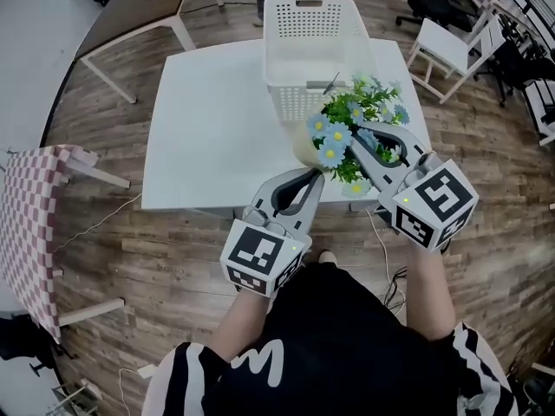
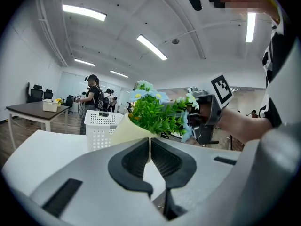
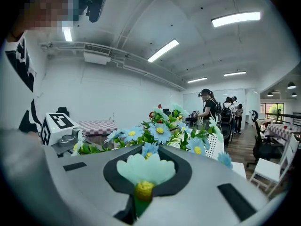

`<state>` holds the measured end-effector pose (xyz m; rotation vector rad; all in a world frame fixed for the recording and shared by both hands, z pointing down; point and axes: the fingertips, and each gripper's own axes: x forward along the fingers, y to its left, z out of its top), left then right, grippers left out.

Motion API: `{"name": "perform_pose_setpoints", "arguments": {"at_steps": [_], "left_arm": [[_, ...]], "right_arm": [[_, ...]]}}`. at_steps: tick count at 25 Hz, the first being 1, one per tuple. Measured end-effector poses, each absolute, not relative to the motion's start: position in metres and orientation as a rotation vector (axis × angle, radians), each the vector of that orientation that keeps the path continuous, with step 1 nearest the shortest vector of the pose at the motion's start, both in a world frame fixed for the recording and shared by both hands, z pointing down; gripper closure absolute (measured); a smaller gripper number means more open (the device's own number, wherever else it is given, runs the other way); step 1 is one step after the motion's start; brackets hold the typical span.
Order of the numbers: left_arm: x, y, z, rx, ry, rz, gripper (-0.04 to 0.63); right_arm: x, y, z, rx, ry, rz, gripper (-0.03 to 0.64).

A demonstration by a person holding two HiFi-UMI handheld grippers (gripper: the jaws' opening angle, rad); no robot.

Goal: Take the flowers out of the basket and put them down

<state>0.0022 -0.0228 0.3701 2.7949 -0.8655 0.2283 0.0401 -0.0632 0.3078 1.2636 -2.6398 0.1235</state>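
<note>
Flowers (image 1: pixel 349 121) diag., blooms far-R, wrap end near-L.

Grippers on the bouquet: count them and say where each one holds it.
2. The left gripper is shut on the bouquet at its cream wrapper, lower left; the right gripper is shut on a pale blue flower at its right side.

Bright, even light comes from long ceiling strip lamps (image 2: pixel 151 47), which glare white in both gripper views. The white desk (image 1: pixel 208 137) looks nearly washed out, with only faint, soft shadows. Edges bow strongly; the gripper views' corners go dark. The nearest of the flowers (image 3: pixel 146 168) is blurred.
</note>
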Motion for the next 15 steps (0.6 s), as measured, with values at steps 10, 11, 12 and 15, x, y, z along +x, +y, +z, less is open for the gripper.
{"name": "perform_pose_setpoints", "arguments": {"at_steps": [10, 11, 12, 15], "left_arm": [[0.004, -0.015, 0.399, 2.708, -0.917, 0.27, 0.578], [0.003, -0.016, 0.402, 2.699, -0.923, 0.274, 0.578], [0.003, -0.017, 0.404, 2.691, -0.93, 0.278, 0.578], [0.004, -0.019, 0.411, 2.67, -0.949, 0.279, 0.578]], "right_arm": [[0.05, -0.061, 0.36, 1.223, -2.568, 0.147, 0.586], [0.05, -0.063, 0.366, 1.217, -2.564, 0.157, 0.586], [0.05, -0.064, 0.372, 1.21, -2.561, 0.167, 0.586], [0.052, -0.067, 0.39, 1.191, -2.556, 0.2, 0.586]]}}
